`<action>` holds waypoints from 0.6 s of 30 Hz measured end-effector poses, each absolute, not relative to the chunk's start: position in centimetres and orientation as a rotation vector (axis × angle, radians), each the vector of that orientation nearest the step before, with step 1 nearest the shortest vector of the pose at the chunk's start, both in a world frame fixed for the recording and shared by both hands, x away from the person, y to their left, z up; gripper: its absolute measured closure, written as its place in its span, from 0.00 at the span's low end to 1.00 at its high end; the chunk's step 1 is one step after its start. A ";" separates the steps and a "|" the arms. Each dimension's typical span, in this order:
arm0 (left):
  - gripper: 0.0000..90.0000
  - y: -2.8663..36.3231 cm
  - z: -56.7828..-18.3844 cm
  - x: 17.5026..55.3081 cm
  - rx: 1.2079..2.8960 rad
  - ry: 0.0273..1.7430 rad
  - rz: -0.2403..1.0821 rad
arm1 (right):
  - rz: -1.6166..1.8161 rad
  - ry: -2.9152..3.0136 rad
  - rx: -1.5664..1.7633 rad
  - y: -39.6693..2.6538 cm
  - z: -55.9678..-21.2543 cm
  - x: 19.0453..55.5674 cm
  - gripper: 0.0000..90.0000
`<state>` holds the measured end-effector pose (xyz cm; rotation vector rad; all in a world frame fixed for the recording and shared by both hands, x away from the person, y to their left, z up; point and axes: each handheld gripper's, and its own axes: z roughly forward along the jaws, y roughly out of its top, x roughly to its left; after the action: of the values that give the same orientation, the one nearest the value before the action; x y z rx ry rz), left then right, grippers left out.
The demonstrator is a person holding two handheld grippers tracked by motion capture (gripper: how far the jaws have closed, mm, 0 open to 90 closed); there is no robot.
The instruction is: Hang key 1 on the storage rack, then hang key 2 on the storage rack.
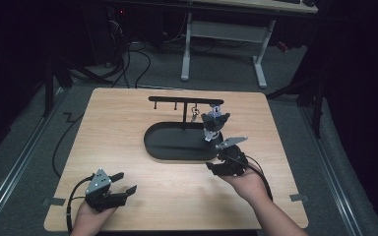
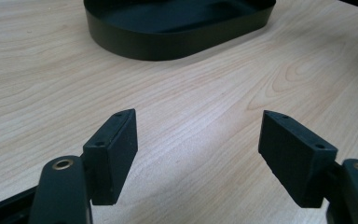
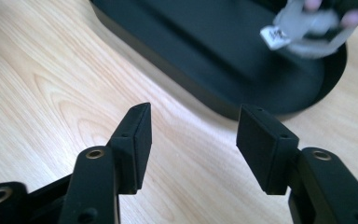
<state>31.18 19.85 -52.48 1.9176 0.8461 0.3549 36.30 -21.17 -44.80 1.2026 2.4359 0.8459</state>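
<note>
A black oval tray point(image 1: 151, 146) lies on the middle of the wooden table point(image 1: 113, 123), and a black rack point(image 1: 184, 100) with hooks rises from it. From the rack's right end hangs a dark keychain toy point(image 1: 214, 123) with a white tag; a small ring hangs beside it. My left gripper point(image 1: 127, 182) rests near the table's front left, open and empty, facing the tray point(image 2: 168, 44) across bare wood; in its own view its jaws point(image 2: 198, 140) stand wide. My right gripper point(image 1: 219, 158) sits just in front of the tray's right end, open and empty point(image 3: 193, 135). Beyond it the tray rim point(image 3: 182, 88) and the blurred toy point(image 3: 307, 28) show.
Bare wood lies between the two grippers and along the table's left side. Cables trail from both grippers over the front edge. Beyond the table stand a white desk frame point(image 1: 224, 34) and loose cables on a grey floor.
</note>
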 end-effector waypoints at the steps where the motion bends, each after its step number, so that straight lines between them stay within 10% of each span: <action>1: 0.32 19.9 -52.5 31.1 1.914 0.846 0.354 | 0.849 2.415 1.193 -21.4 -45.4 36.0 0.46; 18: 0.31 18.6 -52.5 30.9 1.889 0.871 0.340 | 1.174 2.114 1.236 -25.1 -52.1 28.8 0.16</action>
<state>30.88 18.64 -52.53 1.8891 0.8706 0.3399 28.82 -25.11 -52.05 1.2362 2.1142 1.1743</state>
